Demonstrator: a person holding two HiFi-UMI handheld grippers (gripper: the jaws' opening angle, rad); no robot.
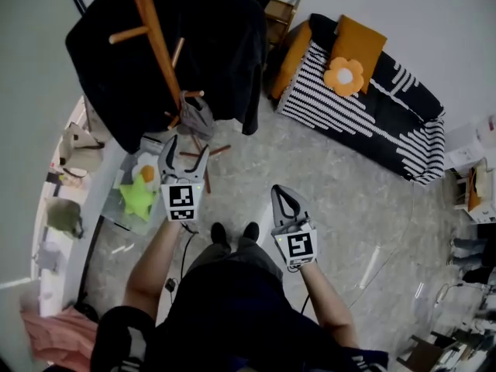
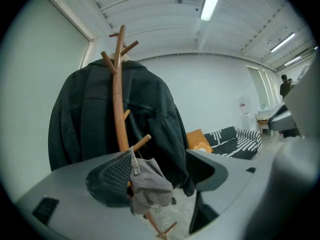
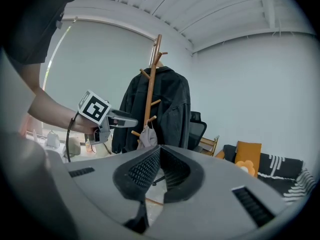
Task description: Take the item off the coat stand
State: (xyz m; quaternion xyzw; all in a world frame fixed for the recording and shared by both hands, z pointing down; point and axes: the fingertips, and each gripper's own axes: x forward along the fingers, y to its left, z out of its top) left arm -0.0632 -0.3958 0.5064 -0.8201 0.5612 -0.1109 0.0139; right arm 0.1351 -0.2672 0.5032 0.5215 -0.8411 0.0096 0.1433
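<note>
A wooden coat stand point(image 1: 159, 49) carries a black jacket point(image 1: 225, 45) and a grey cap point(image 1: 198, 116) that hangs from a low peg. In the head view my left gripper point(image 1: 188, 147) is open just below the cap, fingers pointing at it. The left gripper view shows the cap point(image 2: 148, 180) hanging between the spread jaws of the left gripper point(image 2: 160, 160), close to the left pad point(image 2: 111, 178); contact is unclear. My right gripper point(image 1: 278, 191) is shut and empty, held lower and to the right. From the right gripper view, the cap point(image 3: 147, 137) and stand point(image 3: 151, 79) lie beyond the right gripper point(image 3: 159, 151).
A sofa point(image 1: 372, 115) with a striped cover, orange cushions and a flower cushion point(image 1: 344, 76) stands at the right. A wooden chair point(image 1: 280, 10) sits behind the stand. A low glass table point(image 1: 116, 208) with a green star toy point(image 1: 138, 197) is at the left. The person's feet point(image 1: 232, 232) are on the floor.
</note>
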